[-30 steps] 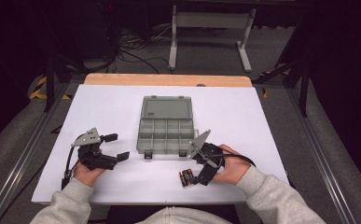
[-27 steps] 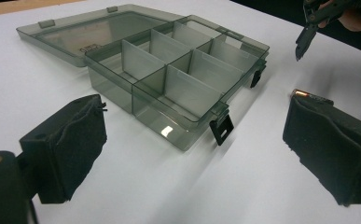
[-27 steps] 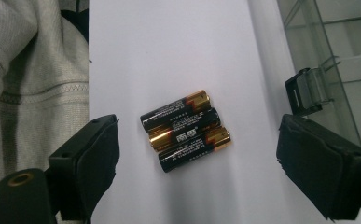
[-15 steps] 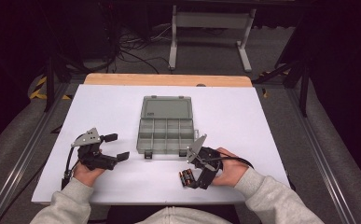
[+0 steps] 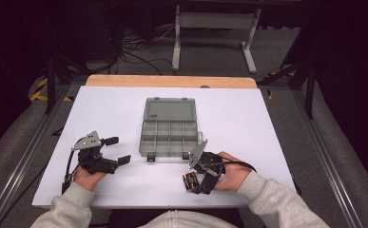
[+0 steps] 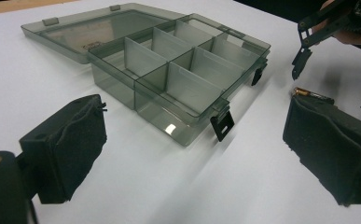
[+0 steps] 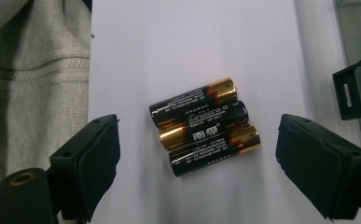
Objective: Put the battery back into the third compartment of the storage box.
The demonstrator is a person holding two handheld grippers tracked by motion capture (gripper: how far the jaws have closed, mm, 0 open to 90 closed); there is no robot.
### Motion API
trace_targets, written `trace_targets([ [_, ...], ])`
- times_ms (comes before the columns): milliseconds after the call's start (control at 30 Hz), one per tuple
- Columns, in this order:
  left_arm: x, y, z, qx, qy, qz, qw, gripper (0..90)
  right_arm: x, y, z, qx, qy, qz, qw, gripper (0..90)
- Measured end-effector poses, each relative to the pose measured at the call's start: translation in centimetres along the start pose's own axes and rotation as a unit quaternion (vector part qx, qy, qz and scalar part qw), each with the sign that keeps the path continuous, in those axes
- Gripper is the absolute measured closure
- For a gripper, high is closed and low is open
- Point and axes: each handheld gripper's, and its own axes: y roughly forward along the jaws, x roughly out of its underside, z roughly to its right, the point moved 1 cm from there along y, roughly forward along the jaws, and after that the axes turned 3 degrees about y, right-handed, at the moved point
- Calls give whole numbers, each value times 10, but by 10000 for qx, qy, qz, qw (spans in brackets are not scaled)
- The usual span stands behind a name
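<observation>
Three black-and-gold AA batteries (image 7: 205,126) lie side by side on the white table, touching one another. My right gripper (image 7: 201,140) hovers open just above them, one jaw on each side of the row. From the high view the batteries (image 5: 188,182) sit near the front edge, just left of the right gripper (image 5: 196,183). A smoky clear organizer box (image 5: 169,137) stands open mid-table, its compartments empty and its lid (image 5: 169,109) flat behind. My left gripper (image 5: 118,150) is open, resting left of the box, and holds nothing. In the left gripper view that gripper (image 6: 197,154) faces the box (image 6: 178,70).
The white table top (image 5: 267,123) has a wooden strip (image 5: 172,80) along its far edge. The box's black latches (image 6: 221,126) hang off its front wall. A grey sleeve (image 7: 33,70) lies close beside the batteries. Metal frame legs and cables stand beyond the table.
My right gripper has shifted slightly toward the front edge and left, closer over the batteries. The left gripper and the box have stayed put.
</observation>
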Motion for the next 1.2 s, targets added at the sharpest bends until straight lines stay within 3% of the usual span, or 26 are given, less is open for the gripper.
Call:
trace_targets([
  [567,0,-1,0,13,12,-16,10000,66,6,7,7,-63,-55,-153,9998,180],
  [833,1,-1,-1,6,-2,-22,10000,65,5,9,6,-60,-224,-284,9993,221],
  [1200,1,-1,-1,0,-2,-21,10000,66,5,11,0,199,-370,-254,9988,298],
])
